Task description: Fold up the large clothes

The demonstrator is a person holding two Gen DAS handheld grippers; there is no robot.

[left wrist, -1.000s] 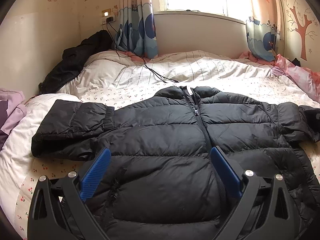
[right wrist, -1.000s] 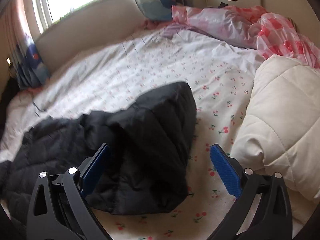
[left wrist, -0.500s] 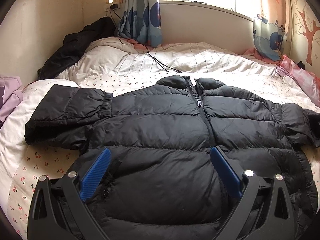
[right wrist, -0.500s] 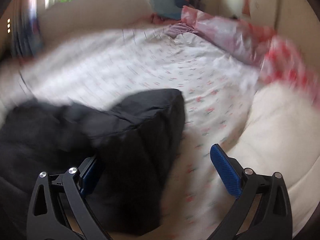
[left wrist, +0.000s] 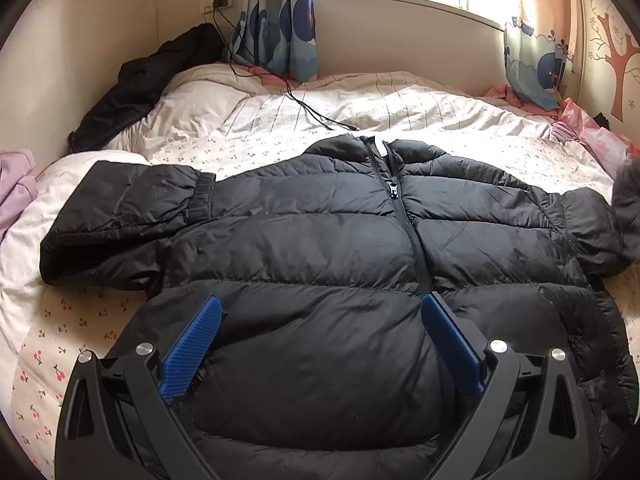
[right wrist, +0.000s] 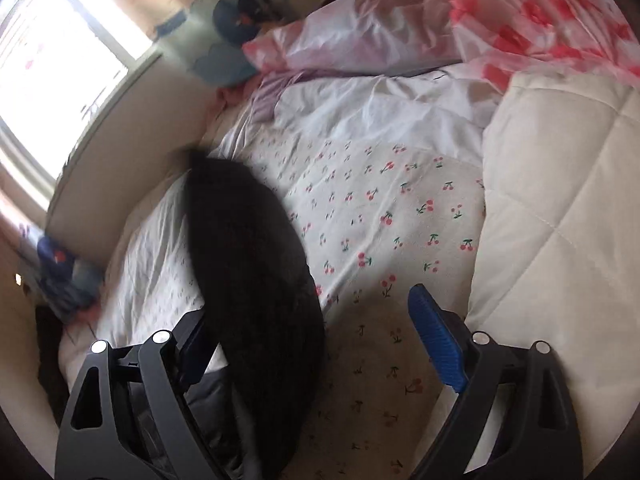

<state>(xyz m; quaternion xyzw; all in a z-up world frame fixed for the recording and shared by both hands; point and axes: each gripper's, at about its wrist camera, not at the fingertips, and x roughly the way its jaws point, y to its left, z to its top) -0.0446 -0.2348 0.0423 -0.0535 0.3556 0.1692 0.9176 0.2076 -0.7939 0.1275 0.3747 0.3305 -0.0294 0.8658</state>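
A black puffer jacket [left wrist: 320,248] lies front up and zipped on the cherry-print bed sheet [left wrist: 72,332]. Its left sleeve [left wrist: 120,216] is folded back beside the body. My left gripper [left wrist: 320,320] is open and empty above the jacket's lower front. In the right wrist view the jacket's right sleeve [right wrist: 248,264] is raised and blurred between the blue fingers. My right gripper [right wrist: 312,320] is open; its left finger [right wrist: 196,340] is partly hidden behind the sleeve. The same sleeve end shows at the right edge of the left wrist view [left wrist: 626,200].
A cream quilted duvet [right wrist: 560,220] lies to the right of the sleeve. Pink and red bedding [right wrist: 500,20] is piled at the back right. A second dark garment [left wrist: 152,80] is heaped in the far left corner by the wall. A black cable [left wrist: 304,108] trails across the white sheet.
The right gripper has rolled and swung with the sleeve, which has risen off the bed and now stands up blurred. The left gripper has drifted a little lower over the jacket.
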